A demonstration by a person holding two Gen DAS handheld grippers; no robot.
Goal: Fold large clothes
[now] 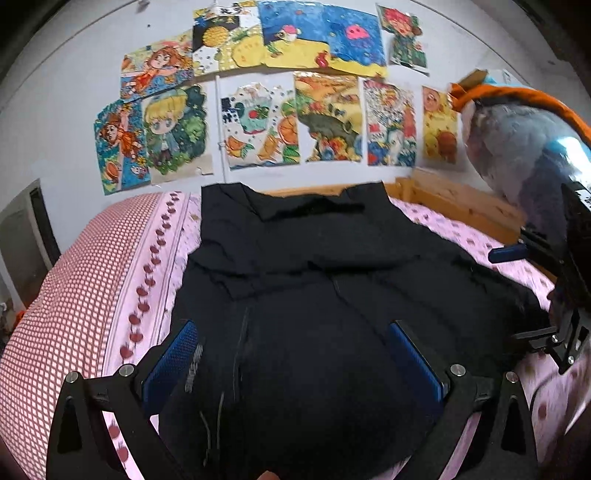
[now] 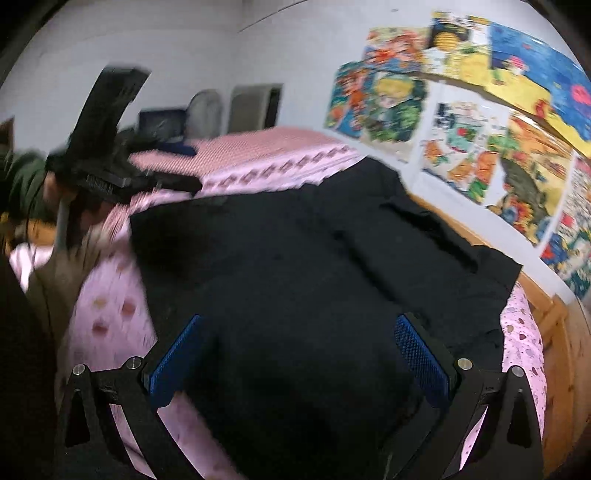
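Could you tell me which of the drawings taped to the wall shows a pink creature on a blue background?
It is the blue drawing in the top row, second from the right; the other drawings lack that bright pink shape on deep blue.

Home bedroom: pink-sheeted bed (image 1: pixel 92 280), children's drawings (image 1: pixel 258 92) taped on wall.

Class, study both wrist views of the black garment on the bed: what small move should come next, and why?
Probably lower both grippers and close on the near hem. The black garment lies spread over the pink bedsheet, partly folded already, and the left gripper and right gripper both hover open above its near part, holding nothing.
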